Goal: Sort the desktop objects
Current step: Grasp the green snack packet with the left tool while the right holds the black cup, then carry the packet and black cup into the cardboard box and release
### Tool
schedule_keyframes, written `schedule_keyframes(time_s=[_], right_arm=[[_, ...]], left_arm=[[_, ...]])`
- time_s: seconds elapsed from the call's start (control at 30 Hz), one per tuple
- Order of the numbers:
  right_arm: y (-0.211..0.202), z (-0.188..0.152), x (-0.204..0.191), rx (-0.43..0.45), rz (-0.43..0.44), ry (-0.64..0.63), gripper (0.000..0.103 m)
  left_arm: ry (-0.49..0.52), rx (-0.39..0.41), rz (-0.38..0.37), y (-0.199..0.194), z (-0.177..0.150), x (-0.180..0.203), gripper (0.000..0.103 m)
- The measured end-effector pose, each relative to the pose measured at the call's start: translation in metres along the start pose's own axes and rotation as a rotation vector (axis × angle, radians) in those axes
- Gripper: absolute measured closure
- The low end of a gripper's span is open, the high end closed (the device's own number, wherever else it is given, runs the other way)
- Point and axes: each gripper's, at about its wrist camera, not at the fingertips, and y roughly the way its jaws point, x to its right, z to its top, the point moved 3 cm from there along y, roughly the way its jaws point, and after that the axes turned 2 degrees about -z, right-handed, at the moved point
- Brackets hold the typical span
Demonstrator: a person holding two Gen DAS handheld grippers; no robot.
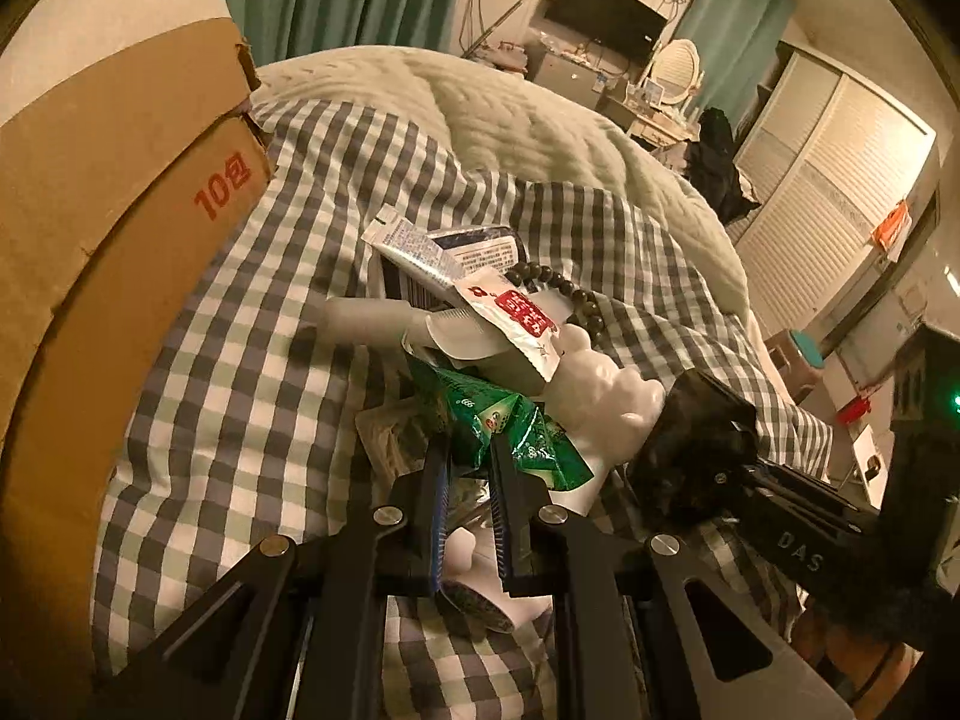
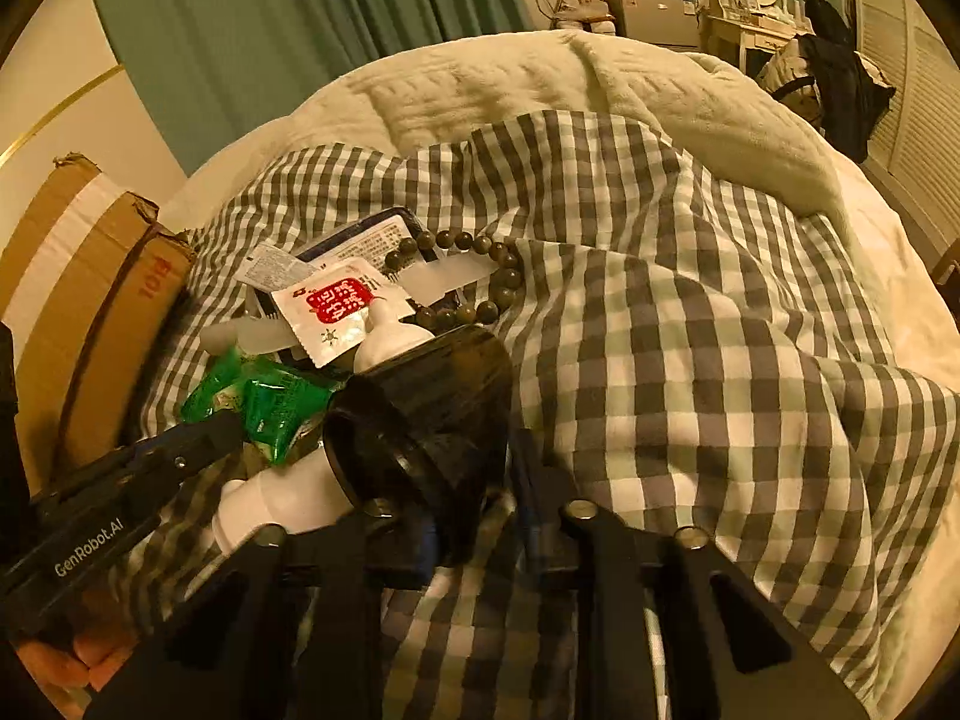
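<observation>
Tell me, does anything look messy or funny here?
Yes. The things lie jumbled in one heap on the checked blanket: a red-and-white sachet rests on a white bottle, beads trail over a dark packet, and the cardboard box has a torn corner.

- My left claw (image 1: 471,450) is matte black, its two fingers lined with ribbed blue pads (image 1: 440,516).
- I count round silver screws on its linkage arms, which have cut-out slots.
- Its side reads "GenRobot.AI" in white.
- My right claw (image 2: 474,480) has the same black build; "DAS" shows on its body.
- Bare fingers (image 2: 90,657) show at the handle.
</observation>
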Motion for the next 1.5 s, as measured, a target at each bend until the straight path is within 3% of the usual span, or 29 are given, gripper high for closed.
schedule_keyframes(time_s=[0.17, 0.47, 0.7, 0.83, 0.97, 1.1, 1.23, 1.3, 1.33, 1.37, 1.4, 1.47, 1.5], right_arm=[[-0.029, 0.006, -0.007, 0.114, 0.005, -0.045, 0.095], [-0.085, 0.025, -0.031, 0.210, 0.058, -0.086, 0.095], [-0.145, 0.054, -0.096, 0.299, 0.155, -0.213, 0.095], [-0.164, 0.071, -0.150, 0.315, 0.249, -0.298, 0.095], [-0.162, 0.090, -0.223, 0.306, 0.340, -0.375, 0.095], [-0.135, 0.098, -0.281, 0.267, 0.360, -0.419, 0.095], [-0.102, 0.093, -0.316, 0.235, 0.335, -0.435, 0.092], [-0.095, 0.087, -0.323, 0.231, 0.347, -0.460, 0.072], [-0.094, 0.083, -0.323, 0.234, 0.340, -0.471, 0.056], [-0.094, 0.080, -0.323, 0.255, 0.320, -0.488, 0.045], [-0.096, 0.078, -0.320, 0.277, 0.298, -0.497, 0.042], [-0.104, 0.078, -0.311, 0.317, 0.256, -0.503, 0.041], [-0.107, 0.080, -0.308, 0.324, 0.254, -0.499, 0.041]], left_arm=[[0.038, 0.093, -0.029, -0.021, 0.004, 0.010, 0.091], [0.070, 0.250, -0.076, -0.092, 0.036, 0.023, 0.091], [0.019, 0.418, -0.120, -0.203, 0.081, -0.005, 0.091], [-0.007, 0.496, -0.023, -0.260, 0.102, -0.048, 0.091], [-0.033, 0.455, 0.118, -0.275, 0.108, -0.103, 0.091], [-0.060, 0.360, 0.237, -0.251, 0.100, -0.148, 0.091], [-0.084, 0.304, 0.262, -0.229, 0.085, -0.178, 0.091], [-0.085, 0.287, 0.233, -0.220, 0.077, -0.183, 0.087], [-0.080, 0.282, 0.232, -0.215, 0.075, -0.183, 0.082], [-0.076, 0.277, 0.240, -0.213, 0.072, -0.182, 0.067], [-0.070, 0.270, 0.264, -0.208, 0.069, -0.181, 0.045], [-0.069, 0.267, 0.266, -0.204, 0.067, -0.176, 0.027], [-0.070, 0.262, 0.249, -0.203, 0.066, -0.173, 0.025]])
